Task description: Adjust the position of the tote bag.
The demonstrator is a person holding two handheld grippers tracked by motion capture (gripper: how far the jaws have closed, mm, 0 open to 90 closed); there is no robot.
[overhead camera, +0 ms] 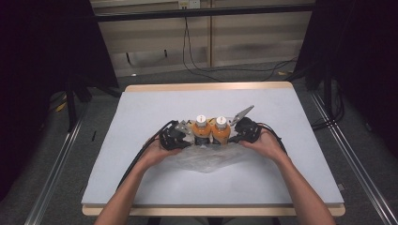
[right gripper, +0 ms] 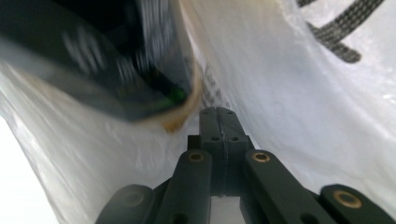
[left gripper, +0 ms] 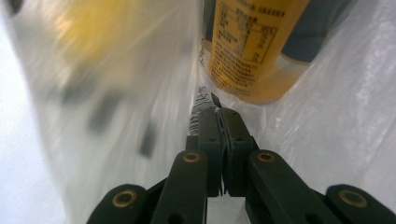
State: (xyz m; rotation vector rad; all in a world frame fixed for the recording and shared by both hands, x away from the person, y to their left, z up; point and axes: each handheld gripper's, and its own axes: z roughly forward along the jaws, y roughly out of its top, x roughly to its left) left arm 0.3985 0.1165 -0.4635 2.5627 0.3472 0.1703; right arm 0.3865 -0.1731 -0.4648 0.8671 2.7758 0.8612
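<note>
Two orange bottles with white caps, one (overhead camera: 200, 129) beside the other (overhead camera: 220, 130), stand upright inside a clear plastic bag (overhead camera: 206, 160) at the middle of the table. My left gripper (overhead camera: 185, 137) is at the bag's left side and my right gripper (overhead camera: 233, 137) at its right side. In the left gripper view the left gripper (left gripper: 218, 112) is shut on a fold of the bag (left gripper: 327, 116), just below an orange bottle (left gripper: 247, 46). In the right gripper view the right gripper (right gripper: 217, 114) is shut on the bag's film (right gripper: 280, 93), next to a blurred bottle (right gripper: 93, 60).
A pale grey mat (overhead camera: 141, 117) covers the wooden table (overhead camera: 206, 87). Black cables trail from both grippers toward the front edge. Dark stands (overhead camera: 70, 98) and floor rails flank the table, and cables lie on the floor behind it.
</note>
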